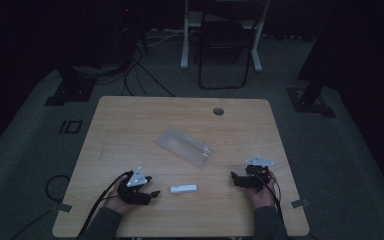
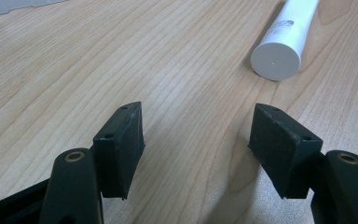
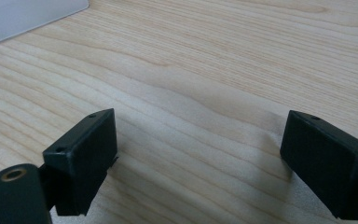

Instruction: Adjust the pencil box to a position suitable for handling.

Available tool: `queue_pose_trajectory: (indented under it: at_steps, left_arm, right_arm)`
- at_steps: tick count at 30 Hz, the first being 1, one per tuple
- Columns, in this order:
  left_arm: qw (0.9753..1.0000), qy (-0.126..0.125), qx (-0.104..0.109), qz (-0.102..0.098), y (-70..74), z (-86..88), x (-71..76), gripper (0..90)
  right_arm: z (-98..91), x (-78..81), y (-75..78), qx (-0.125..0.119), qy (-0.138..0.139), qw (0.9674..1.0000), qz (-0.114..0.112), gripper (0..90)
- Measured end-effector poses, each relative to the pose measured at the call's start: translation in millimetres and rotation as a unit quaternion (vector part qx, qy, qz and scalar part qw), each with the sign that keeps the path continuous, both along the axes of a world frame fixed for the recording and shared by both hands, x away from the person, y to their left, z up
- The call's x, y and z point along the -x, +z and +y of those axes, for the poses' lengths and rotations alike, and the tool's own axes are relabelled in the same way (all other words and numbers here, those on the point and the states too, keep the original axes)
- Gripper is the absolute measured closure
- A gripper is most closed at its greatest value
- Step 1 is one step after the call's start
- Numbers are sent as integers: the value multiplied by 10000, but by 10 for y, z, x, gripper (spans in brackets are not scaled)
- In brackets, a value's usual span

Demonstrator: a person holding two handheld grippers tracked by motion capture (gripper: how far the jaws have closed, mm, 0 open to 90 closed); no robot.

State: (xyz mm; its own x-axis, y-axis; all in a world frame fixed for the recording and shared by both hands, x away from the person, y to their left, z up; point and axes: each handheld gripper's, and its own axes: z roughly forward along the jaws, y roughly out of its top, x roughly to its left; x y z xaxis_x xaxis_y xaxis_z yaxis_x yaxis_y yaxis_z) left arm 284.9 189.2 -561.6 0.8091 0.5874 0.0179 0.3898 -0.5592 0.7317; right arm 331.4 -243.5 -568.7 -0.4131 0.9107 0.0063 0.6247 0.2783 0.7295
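Observation:
A small white tube [image 1: 183, 189] lies on its side near the front of the wooden table [image 1: 130, 115], between my two hands. My left gripper [image 1: 152, 193] rests low on the table just left of it, open with nothing between the jaws. Seen from the left gripper view, the tube's round white cap [image 2: 276, 60] lies a short way ahead and to the right of the left gripper [image 2: 199, 135]. A clear plastic box [image 1: 185, 147] lies at the table's middle. My right gripper [image 1: 235, 179] sits at the front right, open and empty, with bare wood between the jaws of the right gripper [image 3: 200, 158].
A round cable hole [image 1: 218, 111] sits near the table's far edge. Behind the table stand a dark folding chair [image 1: 225, 45] and white desk legs [image 1: 185, 35], with cables on the floor. A pale corner of the clear box [image 3: 25, 16] shows at upper left in the right gripper view.

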Motion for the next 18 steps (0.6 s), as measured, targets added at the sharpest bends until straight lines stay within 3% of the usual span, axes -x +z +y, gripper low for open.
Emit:
queue_pose_trajectory:
  at_steps: [11,18]
  left_arm:
    - [10000,17,-11,-3,1,-3,1,352]
    - [10000,22,-8,-3,1,-4,1,352]
  right_arm:
    - [24,27,1,-6,-67,10000,-2,110]
    - [49,59,58,83,-239,9996,97,260]
